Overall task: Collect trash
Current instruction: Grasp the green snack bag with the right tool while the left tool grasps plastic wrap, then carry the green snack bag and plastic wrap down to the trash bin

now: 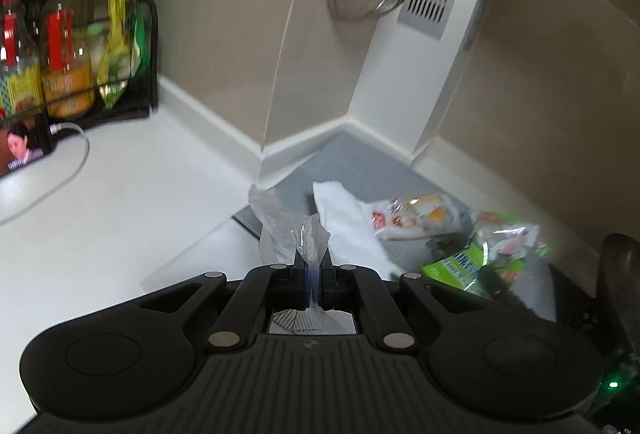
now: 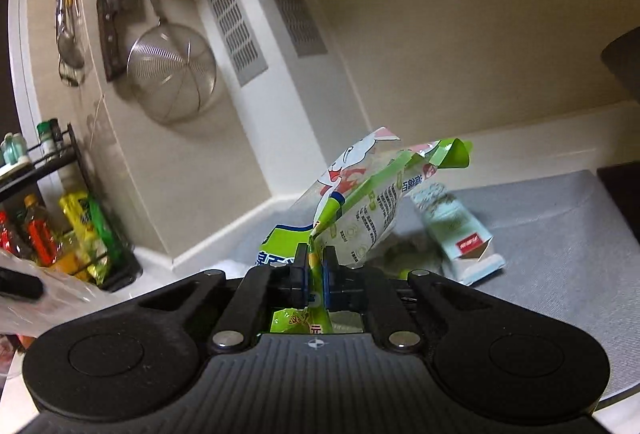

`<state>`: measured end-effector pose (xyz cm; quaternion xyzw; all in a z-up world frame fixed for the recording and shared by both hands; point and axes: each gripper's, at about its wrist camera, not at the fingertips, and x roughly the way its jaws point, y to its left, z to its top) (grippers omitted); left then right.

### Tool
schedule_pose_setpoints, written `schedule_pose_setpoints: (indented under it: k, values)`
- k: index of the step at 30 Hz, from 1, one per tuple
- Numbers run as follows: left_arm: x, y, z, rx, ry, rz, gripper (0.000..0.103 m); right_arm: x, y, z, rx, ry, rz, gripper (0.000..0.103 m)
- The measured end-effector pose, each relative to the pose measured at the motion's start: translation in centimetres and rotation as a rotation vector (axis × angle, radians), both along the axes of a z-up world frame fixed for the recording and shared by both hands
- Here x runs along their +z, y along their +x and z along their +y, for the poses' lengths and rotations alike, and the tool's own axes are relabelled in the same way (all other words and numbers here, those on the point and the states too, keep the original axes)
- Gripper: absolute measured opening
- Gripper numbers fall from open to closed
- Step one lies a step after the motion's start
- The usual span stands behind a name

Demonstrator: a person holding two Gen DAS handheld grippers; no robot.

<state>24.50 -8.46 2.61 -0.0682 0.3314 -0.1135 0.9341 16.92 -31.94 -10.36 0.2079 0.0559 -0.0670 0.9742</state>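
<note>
While pinched, green wrapper (image 2: pixel 360 210) aloft

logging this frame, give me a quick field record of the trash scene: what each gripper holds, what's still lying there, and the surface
left gripper: shut on clear plastic bag
right gripper: shut on green wrapper
still lying: snack packet, pale carton
surface: grey mat in the counter corner
background: wire strainer on the wall, bottle rack
</note>
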Motion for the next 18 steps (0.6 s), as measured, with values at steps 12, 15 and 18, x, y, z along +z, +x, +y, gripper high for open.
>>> schedule_pose_setpoints:
  k: [12,15,18]
  values:
    - [3.4,-7.4,3.1,0.018,0.021,-0.099,0.003,0.6,-1.4,1.0,-0.012,-0.068,-0.075,0.007]
    - [2.7,-10.4,4.9,0.036,0.040,-0.096,0.003,0.7,-1.7,1.3,-0.006,-0.085,-0.085,0.007]
    - [1.7,-13.3,7.4,0.069,0.059,-0.075,0.003,0.8,-2.7,1.7,0.005,-0.106,-0.108,0.007]
